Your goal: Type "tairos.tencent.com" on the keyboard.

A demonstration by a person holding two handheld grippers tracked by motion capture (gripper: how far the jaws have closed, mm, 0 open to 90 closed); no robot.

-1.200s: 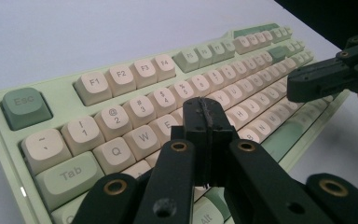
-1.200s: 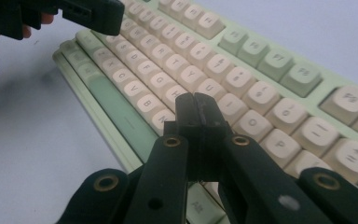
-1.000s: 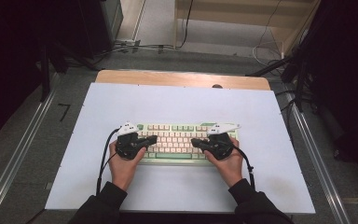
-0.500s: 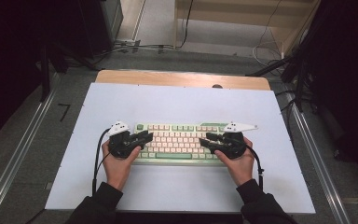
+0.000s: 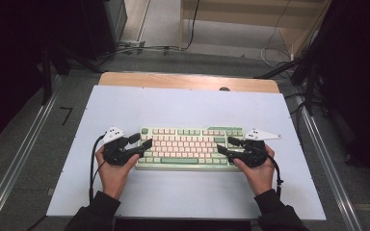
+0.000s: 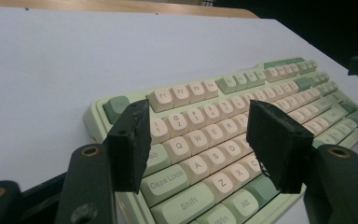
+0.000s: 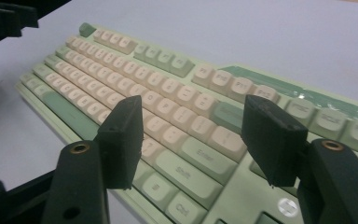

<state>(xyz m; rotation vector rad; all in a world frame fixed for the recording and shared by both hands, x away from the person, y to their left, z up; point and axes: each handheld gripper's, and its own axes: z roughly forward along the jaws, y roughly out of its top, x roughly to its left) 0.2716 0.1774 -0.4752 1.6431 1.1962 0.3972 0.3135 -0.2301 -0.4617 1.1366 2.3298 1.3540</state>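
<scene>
A green-and-cream keyboard (image 5: 190,147) is flanked by two spread grippers on a white table (image 5: 188,108).

The keyboard is laid flat on the near half of the table, its long side running across the high view, and it is bracketed at either short end. At its left end the left gripper (image 5: 140,141) is held low and level, jaws pointed inward over the Caps Lock corner (seen from its own camera (image 6: 193,147)). At the right end the right gripper (image 5: 224,145) is aimed inward above the Enter key (image 7: 204,156). The jaws of both have just been opening and are now spread wide; the keys are seen beneath the gaps, and nothing is pinched by the pads.
</scene>
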